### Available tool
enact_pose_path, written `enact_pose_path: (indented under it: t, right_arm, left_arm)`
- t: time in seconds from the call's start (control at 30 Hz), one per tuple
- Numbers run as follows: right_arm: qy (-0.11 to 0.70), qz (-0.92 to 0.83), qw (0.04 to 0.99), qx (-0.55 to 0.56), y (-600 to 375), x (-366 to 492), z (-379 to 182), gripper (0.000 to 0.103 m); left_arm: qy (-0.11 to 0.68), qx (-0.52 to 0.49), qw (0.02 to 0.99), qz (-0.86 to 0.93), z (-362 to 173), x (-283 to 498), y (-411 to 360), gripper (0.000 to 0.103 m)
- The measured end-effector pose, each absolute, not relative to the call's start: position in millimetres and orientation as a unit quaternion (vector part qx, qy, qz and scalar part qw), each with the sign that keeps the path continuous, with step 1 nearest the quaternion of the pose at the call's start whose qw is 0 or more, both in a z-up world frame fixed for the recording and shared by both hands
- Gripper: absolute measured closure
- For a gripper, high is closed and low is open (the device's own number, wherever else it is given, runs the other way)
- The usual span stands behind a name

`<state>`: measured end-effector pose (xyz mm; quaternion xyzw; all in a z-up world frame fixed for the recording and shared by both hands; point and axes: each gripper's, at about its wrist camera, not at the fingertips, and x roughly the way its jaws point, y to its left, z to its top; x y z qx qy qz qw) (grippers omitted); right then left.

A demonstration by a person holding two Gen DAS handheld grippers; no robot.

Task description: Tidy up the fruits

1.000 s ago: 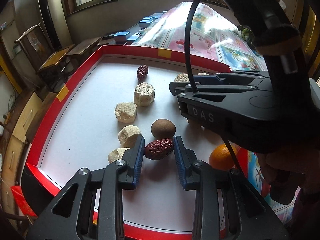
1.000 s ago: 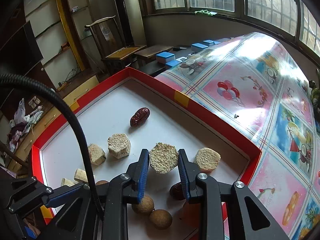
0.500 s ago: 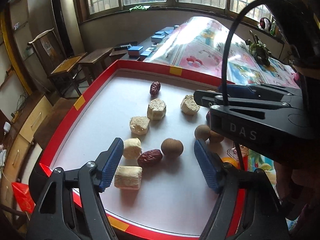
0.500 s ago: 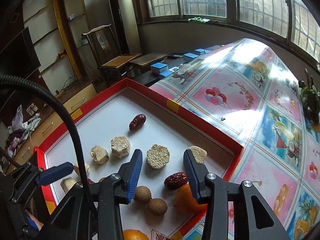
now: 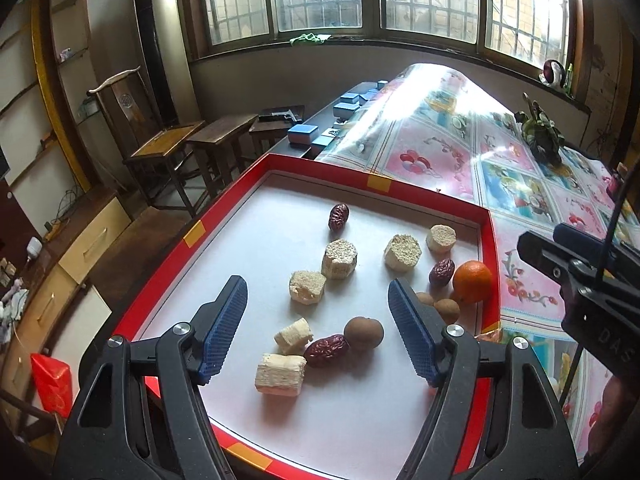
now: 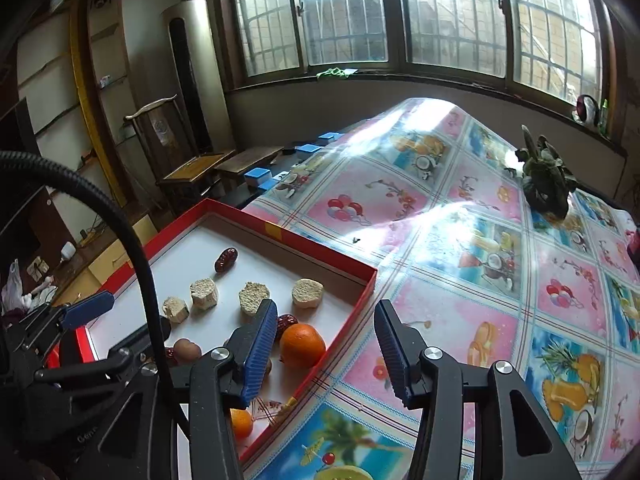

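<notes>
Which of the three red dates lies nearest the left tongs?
The red date touching the brown round fruit, between the open left tongs; the others lie farther back.

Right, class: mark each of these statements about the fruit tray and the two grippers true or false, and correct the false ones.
1. The left gripper is clamped on a red date. False: its jaws are wide apart, and the near red date lies free on the tray.
2. An orange sits by the tray's right wall. True.
3. The near red date touches a brown round fruit. True.
4. The right gripper holds a cut chunk. False: its jaws are opening with nothing between them.
5. One red date lies alone toward the far side. True.
</notes>
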<state>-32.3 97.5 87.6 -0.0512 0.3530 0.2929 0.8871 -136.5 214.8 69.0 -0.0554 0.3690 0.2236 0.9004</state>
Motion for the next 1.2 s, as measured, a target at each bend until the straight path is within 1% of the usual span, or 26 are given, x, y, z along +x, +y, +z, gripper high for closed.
enact_pose_path:
  t: [0.4, 1.2]
  right_arm:
    - [0.352, 0.28, 0.892, -0.038, 80, -49, 80, 0.054]
    - [0.361, 0.292, 0.884, -0.053, 88, -54, 73, 0.053]
  left_arm:
    - [0.364, -0.064, 0.902, 0.221, 74, -134, 206, 0.029]
    - [0.366, -0.069, 0.903, 0.215, 72, -132, 205, 0.029]
